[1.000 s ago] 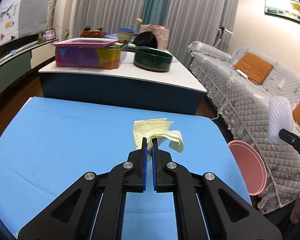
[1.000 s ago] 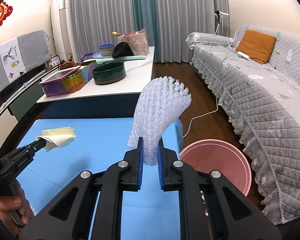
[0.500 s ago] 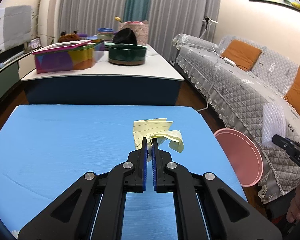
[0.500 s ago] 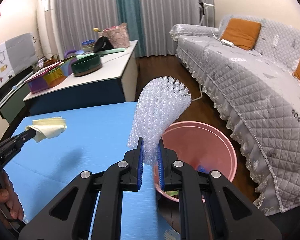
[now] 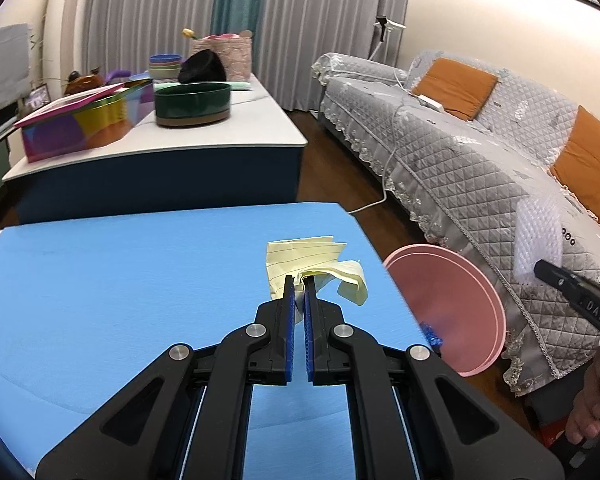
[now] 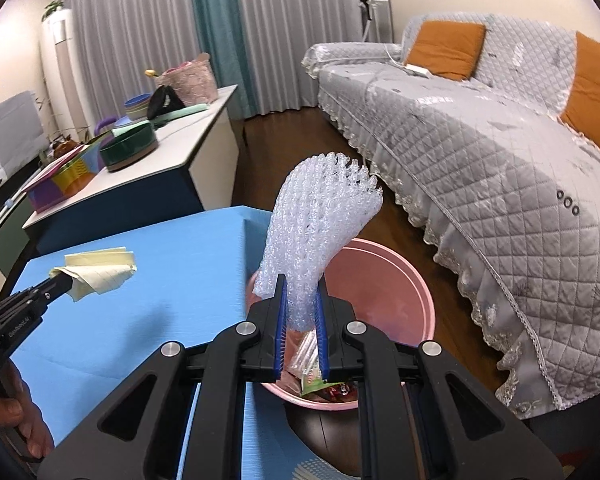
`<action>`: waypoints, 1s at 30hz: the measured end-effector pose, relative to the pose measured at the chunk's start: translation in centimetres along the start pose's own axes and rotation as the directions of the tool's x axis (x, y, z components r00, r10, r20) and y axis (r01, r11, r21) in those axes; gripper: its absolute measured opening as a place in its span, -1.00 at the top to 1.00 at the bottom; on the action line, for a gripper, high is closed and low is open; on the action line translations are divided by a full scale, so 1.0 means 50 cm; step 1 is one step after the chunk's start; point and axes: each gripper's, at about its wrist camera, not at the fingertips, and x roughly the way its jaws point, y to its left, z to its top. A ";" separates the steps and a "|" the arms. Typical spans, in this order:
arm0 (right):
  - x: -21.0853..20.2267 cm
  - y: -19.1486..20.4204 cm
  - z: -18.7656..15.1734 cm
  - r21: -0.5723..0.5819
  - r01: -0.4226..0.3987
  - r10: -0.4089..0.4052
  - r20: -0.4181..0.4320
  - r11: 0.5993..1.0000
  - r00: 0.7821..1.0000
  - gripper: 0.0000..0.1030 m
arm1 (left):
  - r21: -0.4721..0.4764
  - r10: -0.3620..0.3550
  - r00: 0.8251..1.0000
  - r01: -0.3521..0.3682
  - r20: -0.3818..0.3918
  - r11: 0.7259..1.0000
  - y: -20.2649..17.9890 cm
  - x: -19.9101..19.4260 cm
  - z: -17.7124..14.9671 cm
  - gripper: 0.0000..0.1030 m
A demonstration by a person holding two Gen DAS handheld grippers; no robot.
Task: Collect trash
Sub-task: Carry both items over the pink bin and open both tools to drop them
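My left gripper (image 5: 299, 280) is shut on a crumpled yellow lined paper (image 5: 300, 258), held above the right part of the blue table (image 5: 120, 280). The right gripper (image 6: 300, 280) is shut on a white foam net sleeve (image 6: 320, 216) that stands up between its pads, directly over the pink bin (image 6: 396, 280). Wrappers lie in the bin's bottom. In the left wrist view the pink bin (image 5: 452, 300) sits just past the table's right edge, with the foam net (image 5: 540, 236) and the right gripper's tip beside it. The right wrist view shows the yellow paper (image 6: 100, 268) at the left.
A grey quilted sofa (image 6: 480, 152) with orange cushions runs along the right, close behind the bin. A white-topped counter (image 5: 204, 132) beyond the table carries a green bowl (image 5: 192, 102), a colourful box and a basket. Dark wood floor lies between them. A hand (image 6: 8, 420) holds the left gripper.
Both grippers moved right toward the pink bin. The foam net went from above the table edge to over the bin's opening. The yellow paper is nearer the table's right edge.
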 end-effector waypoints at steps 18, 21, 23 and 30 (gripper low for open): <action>0.051 -0.047 0.010 0.067 0.016 -0.013 -0.035 0.998 0.999 0.75 | 0.043 -0.057 0.998 0.057 -0.012 0.997 -0.111 0.064 0.053 0.92; 0.065 -0.054 0.010 0.078 0.018 -0.014 -0.047 0.997 0.999 0.75 | 0.051 -0.065 0.998 0.065 -0.020 0.997 -0.127 0.078 0.057 0.92; 0.075 -0.058 0.010 0.087 0.019 -0.014 -0.055 0.996 0.998 0.75 | 0.058 -0.071 0.997 0.073 -0.026 0.996 -0.141 0.090 0.060 0.92; 0.092 -0.073 0.012 0.097 0.029 -0.023 -0.066 0.995 0.998 0.75 | 0.089 -0.101 0.994 0.105 -0.049 0.990 -0.189 0.128 0.066 0.92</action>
